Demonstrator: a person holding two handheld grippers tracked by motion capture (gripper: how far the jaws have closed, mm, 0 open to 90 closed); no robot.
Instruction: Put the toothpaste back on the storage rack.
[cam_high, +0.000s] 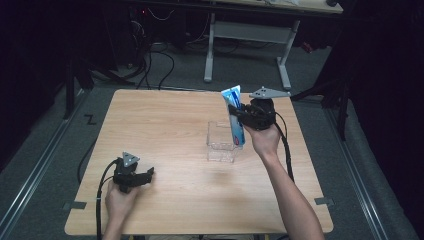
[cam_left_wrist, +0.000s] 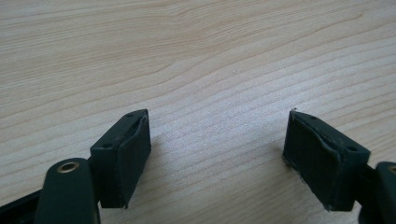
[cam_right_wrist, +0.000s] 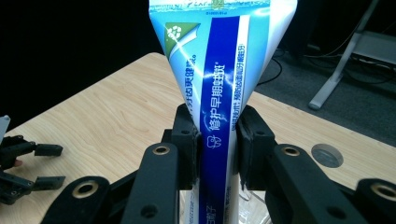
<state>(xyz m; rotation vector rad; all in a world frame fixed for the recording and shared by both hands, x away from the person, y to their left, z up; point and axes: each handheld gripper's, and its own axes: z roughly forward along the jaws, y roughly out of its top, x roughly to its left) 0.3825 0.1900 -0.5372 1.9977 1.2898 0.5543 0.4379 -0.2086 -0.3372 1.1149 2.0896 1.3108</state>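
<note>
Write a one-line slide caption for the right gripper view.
Right gripper shut on an upright blue-and-white toothpaste tube above the wooden table.

You have a wooden surface (cam_high: 165, 135) before you. Beyond its far edge stands a white-legged desk (cam_high: 247, 35) on grey floor (cam_high: 190, 70), with dark cables (cam_high: 155, 62) trailing left of that desk's legs.
</note>
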